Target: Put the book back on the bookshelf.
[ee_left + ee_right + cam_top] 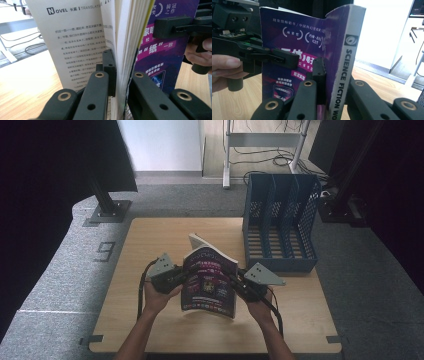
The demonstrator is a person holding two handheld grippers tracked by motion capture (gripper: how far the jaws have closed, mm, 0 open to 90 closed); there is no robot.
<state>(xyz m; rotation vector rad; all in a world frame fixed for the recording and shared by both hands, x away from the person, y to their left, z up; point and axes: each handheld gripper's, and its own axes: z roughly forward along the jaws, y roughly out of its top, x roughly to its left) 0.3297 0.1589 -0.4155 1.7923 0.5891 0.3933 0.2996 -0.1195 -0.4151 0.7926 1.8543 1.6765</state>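
While the person's left hand (156,296) is steadying things at the left of the pale wooden table (150,245), the left gripper (176,276) is pinching the page edge of the purple-covered science fiction magazine (210,282), which is standing upright above the table's middle. At its other side, the right gripper (239,282) is clamping the spine edge. Further right, the blue-grey perforated plastic file rack (280,222) is standing at the table's far right corner.
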